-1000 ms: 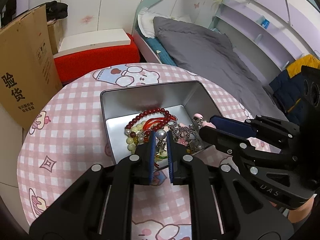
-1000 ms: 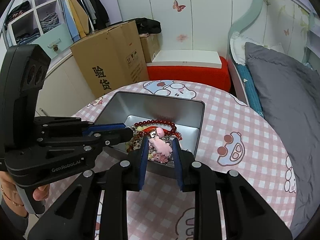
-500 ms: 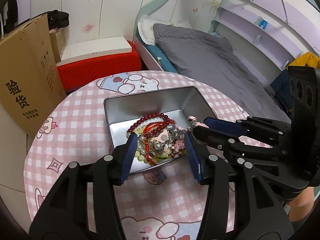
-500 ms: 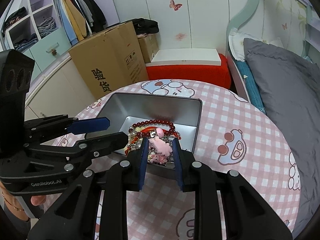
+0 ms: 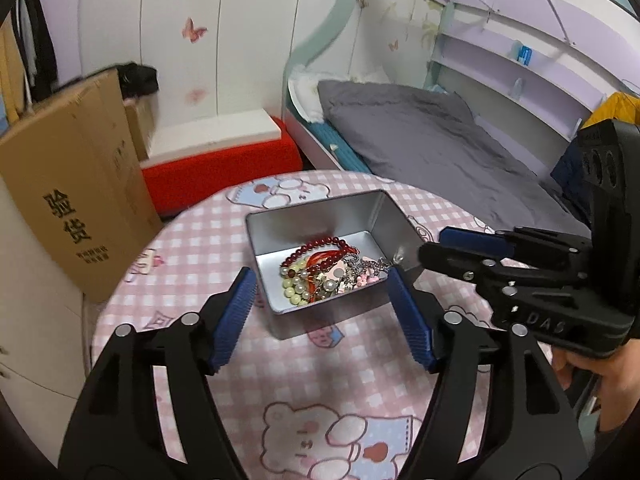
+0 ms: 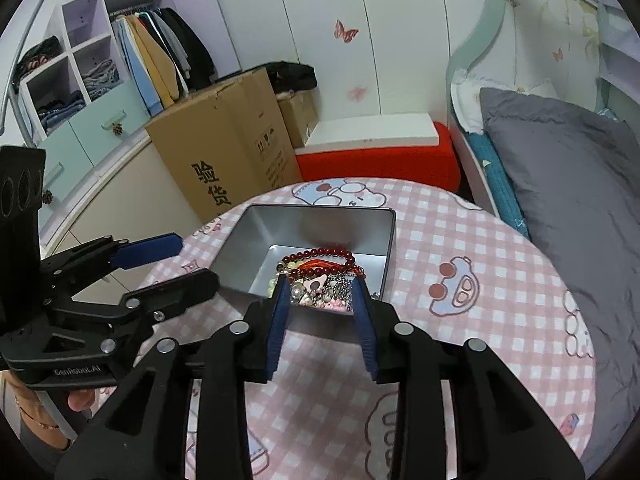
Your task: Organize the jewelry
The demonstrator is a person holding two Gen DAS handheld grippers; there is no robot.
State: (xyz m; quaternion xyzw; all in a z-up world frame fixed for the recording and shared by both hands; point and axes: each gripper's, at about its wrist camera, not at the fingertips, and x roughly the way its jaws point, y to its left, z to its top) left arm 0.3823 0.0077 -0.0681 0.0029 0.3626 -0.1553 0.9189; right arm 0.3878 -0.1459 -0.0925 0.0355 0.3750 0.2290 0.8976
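Note:
A silver metal tin stands on the round pink checked table. It holds a heap of jewelry: a dark red bead bracelet, pale green beads, pearls, silver chains and a pink charm. My left gripper is wide open and empty, held above the table in front of the tin. My right gripper is open and empty, just in front of the tin's near wall; it shows at the right of the left wrist view.
A cardboard box stands left of the table, a red and white bench behind it, a bed with grey bedding to the right, and a wardrobe at far left.
Both grippers let go of jewelry pieces into the tin. The left opened wide first, then the right opened. Both drew back and up from the tin.

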